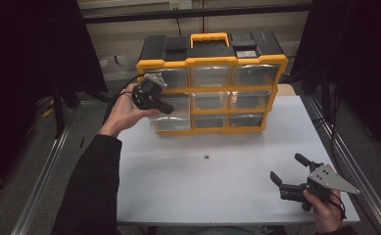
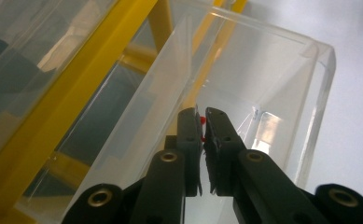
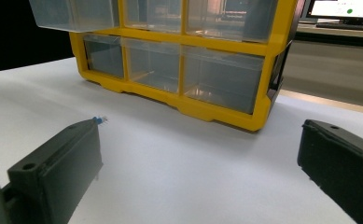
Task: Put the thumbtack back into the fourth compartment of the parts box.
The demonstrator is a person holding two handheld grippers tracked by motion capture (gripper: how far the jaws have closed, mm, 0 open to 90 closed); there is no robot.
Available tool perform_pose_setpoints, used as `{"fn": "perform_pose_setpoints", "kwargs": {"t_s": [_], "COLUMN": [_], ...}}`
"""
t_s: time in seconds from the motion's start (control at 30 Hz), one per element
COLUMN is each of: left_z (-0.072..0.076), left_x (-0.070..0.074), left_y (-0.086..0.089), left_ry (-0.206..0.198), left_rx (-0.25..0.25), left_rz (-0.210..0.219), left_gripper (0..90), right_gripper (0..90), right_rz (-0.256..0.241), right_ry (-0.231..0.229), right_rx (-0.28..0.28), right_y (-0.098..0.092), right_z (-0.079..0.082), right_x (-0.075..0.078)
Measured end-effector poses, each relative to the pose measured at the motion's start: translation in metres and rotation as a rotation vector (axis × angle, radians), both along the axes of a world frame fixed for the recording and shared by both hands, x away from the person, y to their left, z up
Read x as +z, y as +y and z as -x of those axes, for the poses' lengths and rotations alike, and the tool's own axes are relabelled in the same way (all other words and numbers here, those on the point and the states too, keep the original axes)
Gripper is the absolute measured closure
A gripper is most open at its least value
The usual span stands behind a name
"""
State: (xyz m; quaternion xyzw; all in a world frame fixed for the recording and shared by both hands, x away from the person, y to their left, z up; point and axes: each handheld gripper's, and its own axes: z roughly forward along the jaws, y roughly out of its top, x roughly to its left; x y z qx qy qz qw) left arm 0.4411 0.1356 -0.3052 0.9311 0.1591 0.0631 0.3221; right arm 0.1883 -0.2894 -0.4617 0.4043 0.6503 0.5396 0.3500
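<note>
No brand, label or legible writing is visible on the organiser or the drawers; the monitor (image 3: 342, 11) in the background of the right gripper view shows marks too small to read.

The left gripper (image 2: 202, 140) has its fingers closed on the front wall of a clear plastic drawer (image 2: 282, 93), with a small red item pinched between the fingers at the tips. The drawer is transparent, rectangular and open-topped, and is pulled partly out of the left column of the yellow-and-black drawer organiser (image 1: 212, 83), middle row. In the high view the left gripper (image 1: 164, 108) is at that drawer's front, held in the person's left hand (image 1: 127, 110).

The organiser stands upright at the far edge of the white tabletop (image 1: 237, 186). It has a yellow frame, a black top with a yellow carry handle, and three rows of three clear drawers.

The right gripper (image 1: 288, 169) is held over the near right corner of the tabletop, fingers spread wide apart and holding nothing. A small blue item (image 1: 205, 157) lies on the tabletop, well apart from both grippers
</note>
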Motion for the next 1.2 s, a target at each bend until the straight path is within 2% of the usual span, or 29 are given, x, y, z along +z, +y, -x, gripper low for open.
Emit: {"fn": "perform_pose_setpoints", "kwargs": {"t_s": [0.23, 0.37, 0.4, 0.47, 0.5, 0.53, 0.57, 0.63, 0.67, 0.7, 0.83, 0.87, 1.0, 1.07, 1.2], "left_z": [0.001, 0.001, 0.003, 0.004, 0.005, 0.005, 0.006, 0.008, 0.009, 0.010, 0.015, 0.016, 0.021, 0.023, 0.029], "left_x": [0.001, 0.003, 0.003, 0.005, 0.005, 0.007, 0.007, 0.008, 0.009, 0.009, 0.012, 0.013, 0.012, 0.013, 0.015], "left_y": [0.000, 0.004, 0.004, 0.007, 0.008, 0.009, 0.010, 0.012, 0.013, 0.013, 0.016, 0.017, 0.017, 0.017, 0.013], "left_ry": [-0.007, -0.009, -0.010, -0.030, -0.035, -0.046, -0.057, -0.072, -0.070, -0.076, -0.096, -0.102, -0.111, -0.107, -0.147], "left_rx": [0.005, -0.008, 0.010, 0.004, 0.022, 0.017, 0.036, 0.043, 0.055, 0.057, 0.071, 0.074, 0.092, 0.095, 0.104], "left_rz": [0.006, 0.041, 0.071, 0.068, 0.085, 0.082, 0.106, 0.119, 0.141, 0.142, 0.202, 0.206, 0.261, 0.303, 0.342], "left_gripper": [81.8, 79.1, 78.8, 75.8, 72.9, 72.9, 71.5, 66.8, 65.2, 63.0, 54.2, 51.5, 37.5, 32.3, 18.3], "right_gripper": [0.0, 0.0, 0.0, 0.0, 0.0, 0.0, 0.0, 0.0, 0.0, 0.0, 0.0, 0.0, 0.0, 0.0, 0.0], "right_rz": [0.002, 0.000, 0.000, -0.003, -0.003, -0.003, 0.000, -0.003, -0.002, -0.003, -0.002, -0.002, 0.000, -0.002, -0.001], "right_ry": [0.005, 0.002, 0.001, 0.004, 0.004, 0.004, 0.004, 0.003, 0.003, 0.003, 0.003, 0.003, 0.005, 0.007, 0.006], "right_rx": [0.004, 0.000, 0.000, -0.001, -0.002, -0.002, 0.000, -0.004, -0.004, -0.005, -0.004, -0.004, -0.001, -0.002, 0.000], "right_y": [0.000, 0.000, 0.000, 0.000, 0.000, 0.000, 0.000, 0.000, 0.000, 0.000, 0.000, 0.000, 0.000, 0.000, 0.000], "right_z": [0.000, 0.000, 0.000, 0.000, 0.000, 0.000, 0.000, 0.000, 0.000, 0.000, 0.000, 0.000, 0.000, 0.000, 0.000], "right_x": [0.000, 0.000, 0.000, 0.000, 0.000, 0.000, 0.000, 0.000, 0.000, 0.000, 0.000, 0.000, 0.000, 0.000, 0.000]}}
